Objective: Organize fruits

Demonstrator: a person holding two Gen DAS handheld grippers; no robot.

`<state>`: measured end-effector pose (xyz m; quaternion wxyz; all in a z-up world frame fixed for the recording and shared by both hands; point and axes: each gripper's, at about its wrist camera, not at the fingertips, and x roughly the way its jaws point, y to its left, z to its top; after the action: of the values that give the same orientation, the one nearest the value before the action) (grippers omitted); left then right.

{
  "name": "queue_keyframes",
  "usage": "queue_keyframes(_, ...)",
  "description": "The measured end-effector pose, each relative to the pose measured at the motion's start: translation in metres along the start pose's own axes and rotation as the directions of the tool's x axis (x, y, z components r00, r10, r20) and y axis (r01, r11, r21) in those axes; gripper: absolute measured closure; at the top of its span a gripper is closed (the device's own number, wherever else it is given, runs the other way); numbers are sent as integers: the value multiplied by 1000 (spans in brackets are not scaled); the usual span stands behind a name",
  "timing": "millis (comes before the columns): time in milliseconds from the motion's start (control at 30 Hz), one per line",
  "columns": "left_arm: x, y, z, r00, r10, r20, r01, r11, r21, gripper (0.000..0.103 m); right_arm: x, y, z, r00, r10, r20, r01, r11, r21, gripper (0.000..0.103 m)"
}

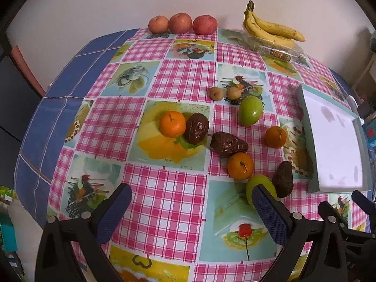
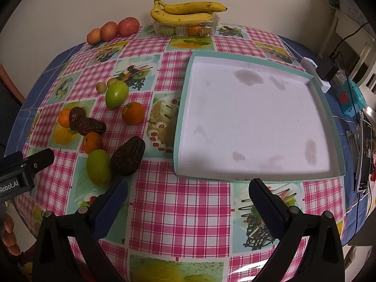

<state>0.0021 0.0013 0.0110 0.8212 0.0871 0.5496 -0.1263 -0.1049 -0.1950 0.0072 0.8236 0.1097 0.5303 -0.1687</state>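
Loose fruit lies on the checked tablecloth: three oranges point(image 1: 172, 124) point(image 2: 133, 113), three dark avocados point(image 1: 228, 144) point(image 2: 128, 156), two green mangoes point(image 1: 250, 111) point(image 2: 98, 166) and two small brown fruits point(image 1: 216, 93). A shallow white tray with a teal rim point(image 2: 185, 122) sits to their right, also in the left wrist view point(image 1: 305, 122). My left gripper point(image 1: 191, 211) is open and empty over the near cloth; its right finger overlaps the near mango point(image 1: 260, 183). My right gripper point(image 2: 188, 203) is open and empty in front of the tray.
Three apples point(image 1: 180, 23) point(image 2: 110, 31) line the far edge. Bananas point(image 1: 270, 29) point(image 2: 185, 10) rest on a clear plastic punnet point(image 2: 185, 28). Cables, a charger point(image 2: 327, 67) and a phone point(image 2: 365, 155) lie at the right table edge.
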Motion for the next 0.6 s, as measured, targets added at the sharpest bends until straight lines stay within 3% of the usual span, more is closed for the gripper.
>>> queue_keyframes(200, -4, 9, 4, 999, -28, 43, 30, 999, -45, 0, 1, 4, 0, 1000, -1, 0, 1, 1000, -19, 1)
queue_keyframes(333, -12, 18, 11, 990, -57, 127, 68, 994, -89, 0, 1, 5, 1, 1000, 2, 0, -2, 1000, -24, 1)
queue_keyframes(433, -16, 20, 18, 981, -23, 192, 41, 995, -93, 0, -3, 6, 6, 999, 34, 36, -34, 999, -12, 1)
queue_keyframes(600, -11, 23, 33, 978, -119, 170, 140, 983, -116, 0, -11, 14, 21, 986, 110, 126, -108, 994, -20, 1)
